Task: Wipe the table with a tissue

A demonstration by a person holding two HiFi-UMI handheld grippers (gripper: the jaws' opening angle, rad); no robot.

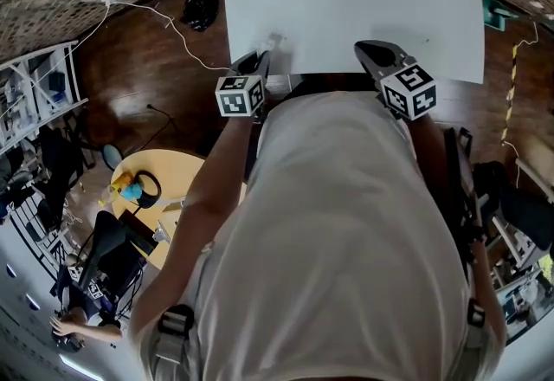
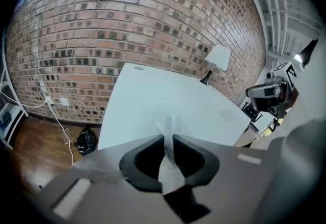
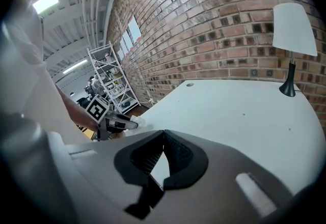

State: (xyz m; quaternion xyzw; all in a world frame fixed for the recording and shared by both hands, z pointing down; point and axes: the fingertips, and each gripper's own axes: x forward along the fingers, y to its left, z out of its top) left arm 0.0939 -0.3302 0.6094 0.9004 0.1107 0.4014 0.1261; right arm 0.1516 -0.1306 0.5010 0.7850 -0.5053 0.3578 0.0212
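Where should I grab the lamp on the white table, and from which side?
Grip the lamp by its thin dark stem, coming in level from the front. It stands upright, and the shade above looks too wide.

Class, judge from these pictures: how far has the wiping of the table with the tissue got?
Done: the tissue is picked up, pinched between the jaws of the left gripper. In hand: that gripper is at the near edge of the table. Left: the wiping itself; whether the tissue touches the top cannot be told. The right gripper is shut and empty.
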